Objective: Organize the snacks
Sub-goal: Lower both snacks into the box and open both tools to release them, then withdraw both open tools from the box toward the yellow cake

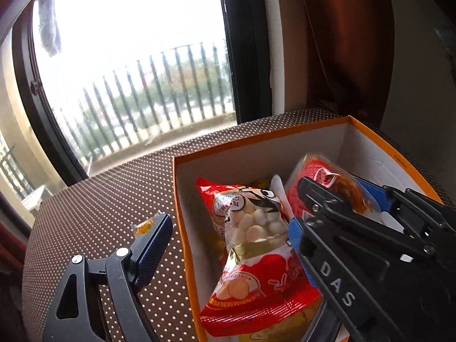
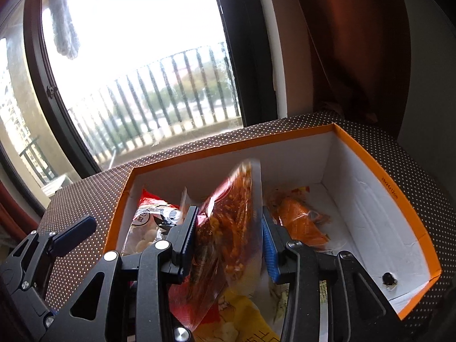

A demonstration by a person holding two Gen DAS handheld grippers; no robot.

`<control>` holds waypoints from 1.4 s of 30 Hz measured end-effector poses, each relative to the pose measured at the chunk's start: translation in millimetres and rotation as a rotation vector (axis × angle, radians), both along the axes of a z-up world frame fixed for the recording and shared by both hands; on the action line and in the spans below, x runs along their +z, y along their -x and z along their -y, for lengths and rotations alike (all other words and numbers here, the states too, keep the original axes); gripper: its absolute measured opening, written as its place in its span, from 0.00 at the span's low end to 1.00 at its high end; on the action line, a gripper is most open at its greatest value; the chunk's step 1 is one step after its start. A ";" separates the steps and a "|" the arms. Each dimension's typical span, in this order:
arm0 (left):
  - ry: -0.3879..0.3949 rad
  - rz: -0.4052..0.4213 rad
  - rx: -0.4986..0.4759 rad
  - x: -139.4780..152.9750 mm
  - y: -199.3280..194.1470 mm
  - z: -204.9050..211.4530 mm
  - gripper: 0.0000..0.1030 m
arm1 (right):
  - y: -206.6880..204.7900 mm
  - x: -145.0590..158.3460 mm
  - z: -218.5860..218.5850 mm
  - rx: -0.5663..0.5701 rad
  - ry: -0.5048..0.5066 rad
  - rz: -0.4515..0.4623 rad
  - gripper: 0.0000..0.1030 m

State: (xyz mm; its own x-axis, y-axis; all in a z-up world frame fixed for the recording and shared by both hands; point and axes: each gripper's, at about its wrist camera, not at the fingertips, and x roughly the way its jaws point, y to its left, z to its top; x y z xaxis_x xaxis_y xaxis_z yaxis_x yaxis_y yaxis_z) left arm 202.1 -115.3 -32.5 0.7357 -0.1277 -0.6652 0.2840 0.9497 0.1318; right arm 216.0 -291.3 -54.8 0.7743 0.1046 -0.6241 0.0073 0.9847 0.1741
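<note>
Already most of the job looks done, we judge. Our table (image 1: 94, 208), under its dotted brown cloth, fills the lower left of the left wrist view, and the orange box (image 2: 379, 171) with white walls sits on it, taking the lower right of both views.

Inside the box lies a large red bag of white puffs (image 1: 256, 245), low in the centre of the left view. An orange packet (image 2: 299, 222) rests on the box floor, right of centre in the right view, and a yellow packet (image 2: 242, 313) shows at the bottom edge.

Our right gripper (image 2: 229, 233) is over the box with a clear bag of reddish snack (image 2: 230, 216) standing between its fingers. The bag is blurred, and we cannot tell whether the fingers pinch it or have let go.

Our left gripper (image 1: 228, 236) has its fingers spread wide, holding nothing; one finger lies outside the box wall. Just beyond that finger a small yellow sweet (image 1: 145, 225) sits on the cloth, the one item we see left outside.
</note>
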 end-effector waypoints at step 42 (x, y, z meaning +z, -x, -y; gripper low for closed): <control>0.130 0.146 0.040 34.7 83.2 -68.1 0.87 | 87.5 52.2 -90.2 0.034 0.115 0.143 0.93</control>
State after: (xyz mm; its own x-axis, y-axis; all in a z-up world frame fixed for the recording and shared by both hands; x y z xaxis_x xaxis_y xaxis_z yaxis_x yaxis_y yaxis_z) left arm 118.9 -47.2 2.2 0.8295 -0.1741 -0.5307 0.2325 0.9716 0.0447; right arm 128.5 -201.1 -2.6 0.8532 0.0667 -0.5173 -0.0429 0.9974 0.0577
